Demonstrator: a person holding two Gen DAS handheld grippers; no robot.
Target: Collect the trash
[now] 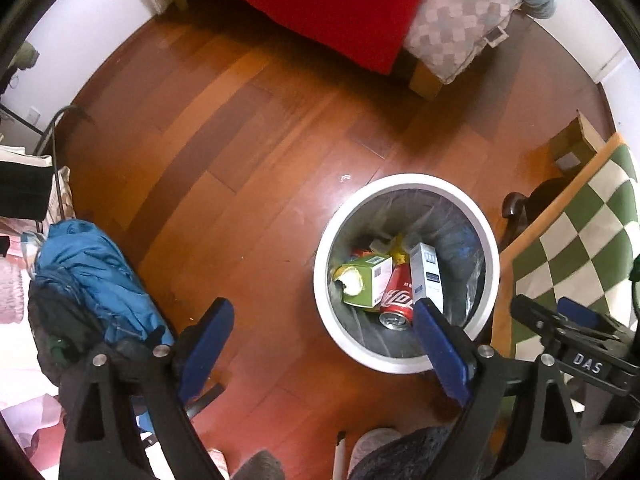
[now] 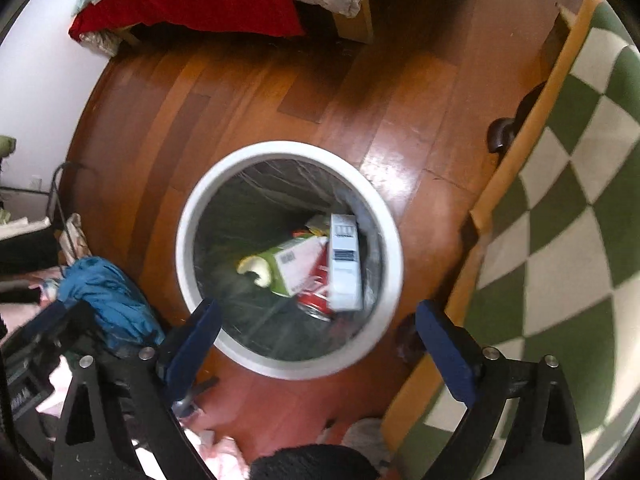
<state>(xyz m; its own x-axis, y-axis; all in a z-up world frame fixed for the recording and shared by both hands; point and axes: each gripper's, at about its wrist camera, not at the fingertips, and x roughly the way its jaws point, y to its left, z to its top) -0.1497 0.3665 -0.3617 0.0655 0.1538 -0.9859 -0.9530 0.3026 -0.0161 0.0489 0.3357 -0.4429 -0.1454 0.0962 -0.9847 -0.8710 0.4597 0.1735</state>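
A round white trash bin [image 1: 404, 362] with a dark liner stands on the wooden floor. Inside lie a red cola can [image 1: 397, 302], a green and white carton [image 1: 366, 280] and a tall white box [image 1: 428, 270]. My left gripper [image 1: 322, 312] is open and empty, above the floor just left of the bin. My right gripper [image 2: 318, 316] is open and empty, held over the bin's [image 2: 280, 360] near rim. The same can [image 2: 316, 300], carton [image 2: 292, 266] and white box [image 2: 344, 264] show in the right wrist view. The right gripper's body shows in the left wrist view [image 1: 576, 340].
A green and white checkered rug [image 2: 560, 200] with a tan border lies right of the bin. A bed with a red blanket [image 1: 340, 4] stands at the far wall. Blue clothing [image 1: 92, 272] is piled on the left. A small cardboard box [image 1: 576, 144] sits by the rug.
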